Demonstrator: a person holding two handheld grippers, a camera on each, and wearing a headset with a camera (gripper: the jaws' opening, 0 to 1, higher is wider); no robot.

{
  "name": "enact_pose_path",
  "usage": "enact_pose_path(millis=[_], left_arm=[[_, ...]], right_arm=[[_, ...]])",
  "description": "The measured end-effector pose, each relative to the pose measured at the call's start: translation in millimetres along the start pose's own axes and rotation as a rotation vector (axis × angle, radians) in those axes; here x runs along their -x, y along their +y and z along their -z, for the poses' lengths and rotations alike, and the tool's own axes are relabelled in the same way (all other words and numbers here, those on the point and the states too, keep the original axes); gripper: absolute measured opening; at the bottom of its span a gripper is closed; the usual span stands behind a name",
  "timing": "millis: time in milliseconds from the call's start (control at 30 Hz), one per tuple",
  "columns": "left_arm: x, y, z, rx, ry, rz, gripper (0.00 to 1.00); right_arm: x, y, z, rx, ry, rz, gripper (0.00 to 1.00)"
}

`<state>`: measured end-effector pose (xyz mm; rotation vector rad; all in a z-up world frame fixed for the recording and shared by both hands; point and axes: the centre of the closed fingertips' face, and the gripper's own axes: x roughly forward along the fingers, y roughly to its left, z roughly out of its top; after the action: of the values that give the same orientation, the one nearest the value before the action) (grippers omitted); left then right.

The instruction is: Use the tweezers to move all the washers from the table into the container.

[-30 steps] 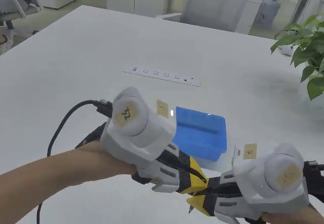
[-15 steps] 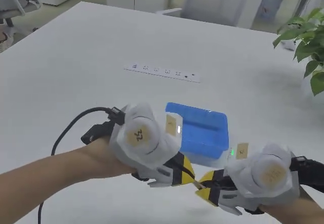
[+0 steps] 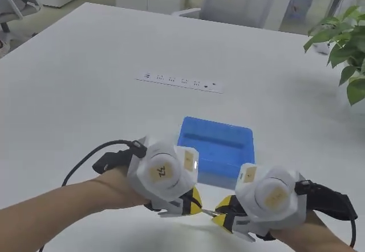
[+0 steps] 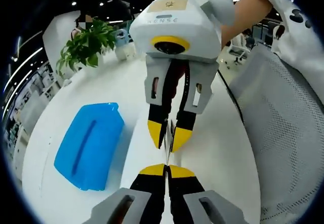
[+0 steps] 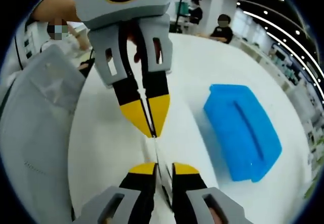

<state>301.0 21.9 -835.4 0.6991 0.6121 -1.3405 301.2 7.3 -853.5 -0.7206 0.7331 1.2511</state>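
Note:
A thin metal pair of tweezers (image 3: pixel 209 211) bridges the tips of my two grippers, low over the white table (image 3: pixel 85 81) near its front edge. My left gripper (image 3: pixel 195 205) is shut on one end of the tweezers (image 4: pixel 170 148). Facing it tip to tip, my right gripper (image 3: pixel 221 216) has its jaws closed to a narrow gap around the tweezers (image 5: pixel 158 155). The blue container (image 3: pixel 219 148) stands just behind both grippers. It lies to the left in the left gripper view (image 4: pixel 88 145) and to the right in the right gripper view (image 5: pixel 244 130).
A white power strip (image 3: pixel 179 82) lies mid-table beyond the container. A potted plant (image 3: pixel 345 47) stands at the right edge, and a grey chair (image 3: pixel 239 1) at the far side. A black cable (image 3: pixel 85 163) trails left from the left gripper.
Both grippers have drawn back toward the near table edge and stayed tip to tip on the tweezers. The left gripper has rolled so that its round cap faces up.

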Motion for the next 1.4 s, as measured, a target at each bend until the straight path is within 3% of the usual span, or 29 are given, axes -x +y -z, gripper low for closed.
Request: enact_pose_path(millis=[167,267,367,467,533,600,633,733,833,933,1000,1067,1200,1300,1400], left_arm=[[-8.0,1.1,13.5,-0.003,0.042,0.016,0.00],[-13.2,-1.2,25.3,0.013,0.082,0.045,0.00],[-12.8,0.3,23.9,0.014,0.072,0.031,0.00],[-12.6,2.5,24.7,0.016,0.082,0.015,0.00],[-13.7,3.5,25.3,0.051,0.087,0.004,0.00],[-14.5,4.5,31.1,0.096,0.121,-0.016,0.00],[-16.3,6.1,26.9,0.108,0.095,-0.014,0.01],[-13.7,4.8,30.0,0.197,0.097,-0.036,0.14],[-7.9,7.1,33.3,0.261,0.076,-0.089,0.23],[6.1,8.7,37.7,0.434,0.056,-0.166,0.38],[17.9,7.5,34.3,0.508,0.000,-0.188,0.51],[34.5,8.7,32.0,0.557,-0.042,-0.248,0.54],[63.1,4.9,23.9,0.641,-0.119,-0.309,0.70],[81.1,-6.1,24.7,0.663,-0.121,-0.328,0.80],[101.5,-17.1,27.2,0.696,-0.138,-0.381,0.91]], right_arm=[[4.0,-0.7,-3.8,-0.058,-0.034,0.026,0.18],[18.7,-0.5,-7.5,-0.172,-0.096,0.072,0.24],[36.5,5.1,-10.3,-0.278,-0.158,0.095,0.27],[57.9,4.4,-11.7,-0.394,-0.224,0.159,0.30],[74.0,4.2,-11.3,-0.501,-0.279,0.201,0.36],[91.4,4.3,-12.3,-0.601,-0.350,0.236,0.41],[98.4,3.7,-12.4,-0.632,-0.378,0.253,0.41],[122.0,2.2,-4.6,-0.728,-0.433,0.332,0.49],[138.2,0.7,2.9,-0.746,-0.448,0.403,0.59],[147.7,2.3,6.9,-0.749,-0.456,0.438,0.67],[150.6,2.5,9.8,-0.748,-0.454,0.457,0.73],[150.5,6.4,10.1,-0.747,-0.450,0.450,0.72],[149.3,13.4,9.2,-0.744,-0.435,0.454,0.77],[150.4,17.6,9.5,-0.731,-0.422,0.468,0.79],[150.5,19.3,10.0,-0.740,-0.425,0.465,0.83]])
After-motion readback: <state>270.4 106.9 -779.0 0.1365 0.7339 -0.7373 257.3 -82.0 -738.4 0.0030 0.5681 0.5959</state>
